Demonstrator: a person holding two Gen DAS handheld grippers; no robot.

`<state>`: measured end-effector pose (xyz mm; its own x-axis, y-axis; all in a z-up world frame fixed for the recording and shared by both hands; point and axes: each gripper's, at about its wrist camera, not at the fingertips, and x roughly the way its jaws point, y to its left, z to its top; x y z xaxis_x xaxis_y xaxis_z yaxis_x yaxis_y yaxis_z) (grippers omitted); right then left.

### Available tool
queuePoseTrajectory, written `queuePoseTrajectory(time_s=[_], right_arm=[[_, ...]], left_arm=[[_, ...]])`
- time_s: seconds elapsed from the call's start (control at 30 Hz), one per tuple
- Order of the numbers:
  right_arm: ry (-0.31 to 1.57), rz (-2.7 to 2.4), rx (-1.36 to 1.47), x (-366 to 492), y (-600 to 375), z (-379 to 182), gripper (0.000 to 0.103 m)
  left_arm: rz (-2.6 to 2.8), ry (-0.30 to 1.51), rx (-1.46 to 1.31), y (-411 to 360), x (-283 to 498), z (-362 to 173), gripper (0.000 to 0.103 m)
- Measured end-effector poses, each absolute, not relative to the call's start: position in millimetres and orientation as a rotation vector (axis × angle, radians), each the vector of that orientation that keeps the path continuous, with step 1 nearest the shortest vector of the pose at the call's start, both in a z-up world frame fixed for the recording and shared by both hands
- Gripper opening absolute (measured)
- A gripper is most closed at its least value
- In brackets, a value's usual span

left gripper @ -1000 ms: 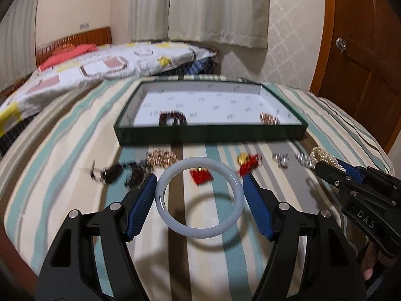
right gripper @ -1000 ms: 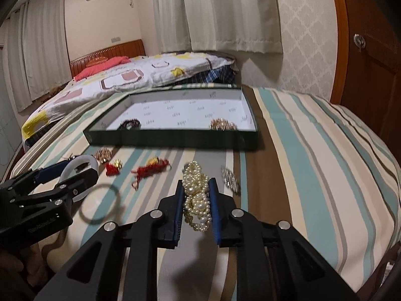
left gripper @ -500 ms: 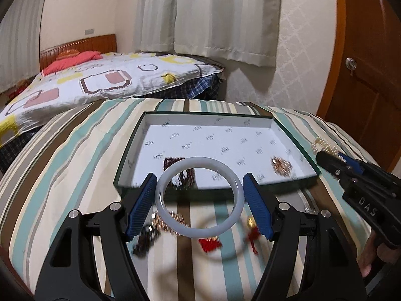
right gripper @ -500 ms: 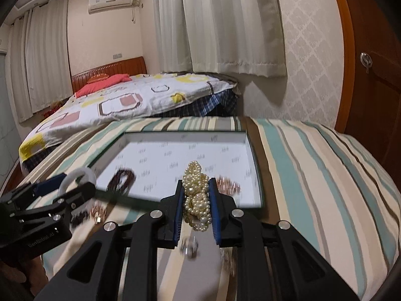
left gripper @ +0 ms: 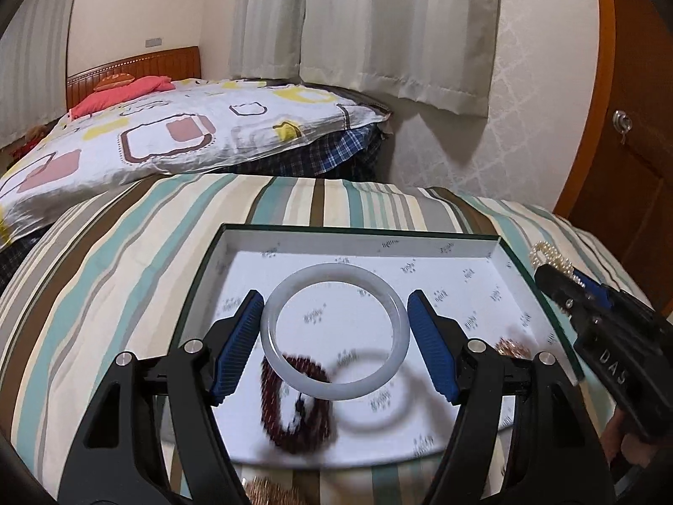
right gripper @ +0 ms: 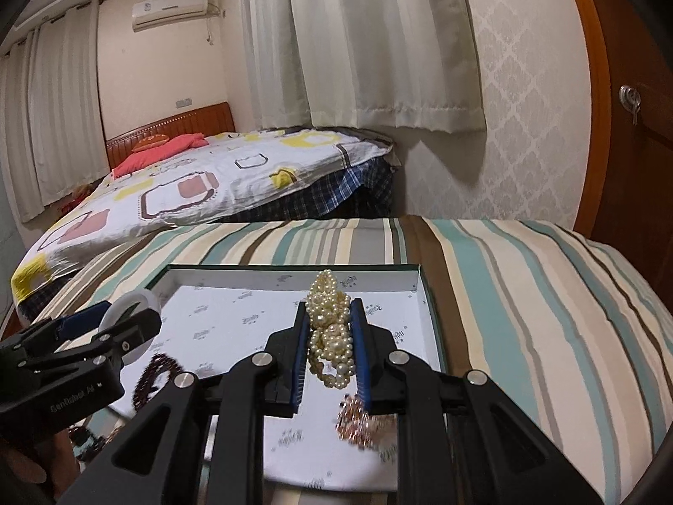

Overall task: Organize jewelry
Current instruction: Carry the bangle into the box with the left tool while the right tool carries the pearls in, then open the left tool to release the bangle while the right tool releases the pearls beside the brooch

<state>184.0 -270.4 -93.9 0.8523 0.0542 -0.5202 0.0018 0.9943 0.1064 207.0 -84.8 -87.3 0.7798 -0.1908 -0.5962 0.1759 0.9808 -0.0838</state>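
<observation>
My left gripper (left gripper: 334,332) is shut on a white jade bangle (left gripper: 269,328) and holds it above the green box (left gripper: 357,229) with a white printed floor. A dark red bead bracelet (left gripper: 294,416) and a rose-gold piece (left gripper: 511,347) lie inside the box. My right gripper (right gripper: 328,336) is shut on a bunch of pearl strands (right gripper: 330,328) and holds it over the right side of the box (right gripper: 422,290). The rose-gold piece (right gripper: 364,421) lies just below it. Each gripper shows at the edge of the other's view.
The box sits on a bed with a striped cover (right gripper: 525,294). A gold piece (left gripper: 269,492) lies on the cover in front of the box. A second bed (left gripper: 160,134) stands behind. A wooden door (right gripper: 639,118) is to the right.
Both grippers have risen from the loose jewelry on the cover and moved forward over the box, each still holding its piece.
</observation>
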Motion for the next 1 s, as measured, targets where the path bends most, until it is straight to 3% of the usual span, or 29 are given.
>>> queuePoseTrajectory(time_s=[0.63, 0.7, 0.83, 1.0], right_arm=[[0.8, 0.003, 0.123, 239.3, -278.1, -133.7, 0.021], [0.816, 0.0, 0.124, 240.6, -278.7, -136.9, 0.024], [0.817, -0.002, 0.12, 239.5, -277.8, -140.0, 0.042], [0.769, -0.001, 0.109, 233.2, -276.5, -136.1, 0.042]], left_arm=[[-0.178, 0.892, -0.016, -98.0, 264.6, -137.6, 0.069], [-0.179, 0.898, -0.02, -97.8, 266.0, -137.7, 0.069], [-0.178, 0.906, -0.031, -96.6, 266.3, -138.2, 0.069], [-0.182, 0.858, -0.026, -97.0, 261.6, -134.9, 0.07]])
